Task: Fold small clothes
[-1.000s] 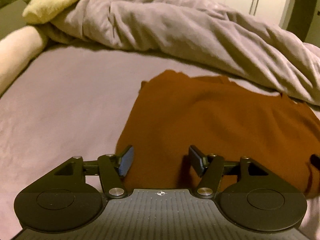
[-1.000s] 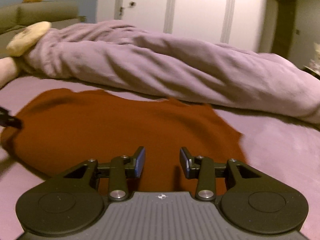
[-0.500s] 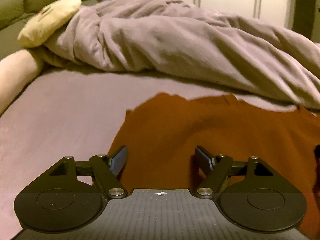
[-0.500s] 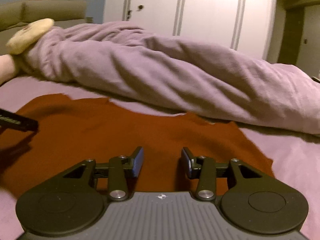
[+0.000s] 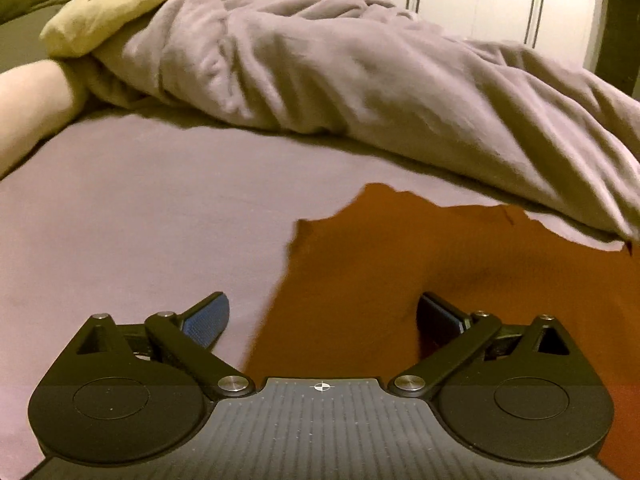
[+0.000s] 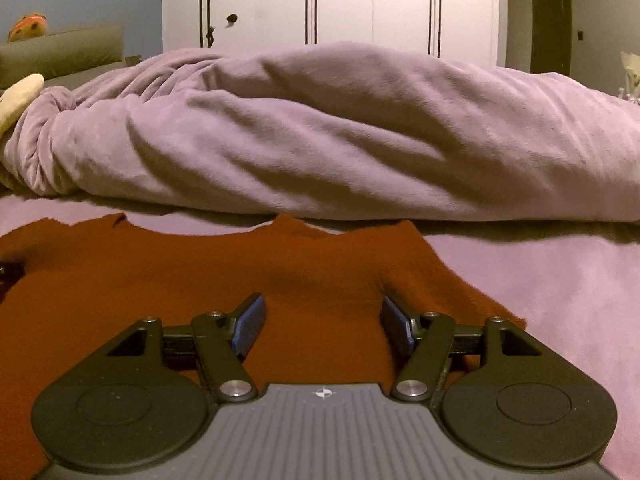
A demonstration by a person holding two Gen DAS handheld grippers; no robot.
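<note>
Both jaws wider over rust garment (image 6: 312, 264)

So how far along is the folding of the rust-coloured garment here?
Early. Done: the rust garment lies spread on the bed sheet; no fold is visible. In hand: nothing; the left hand-held gripper and right hand-held gripper have just been opening, jaws apart over its near edge, nothing pinched. Left: every fold.

Bare sheet (image 5: 140, 220) left — open passage, bunched duvet (image 6: 320, 132) walls the far side
</note>
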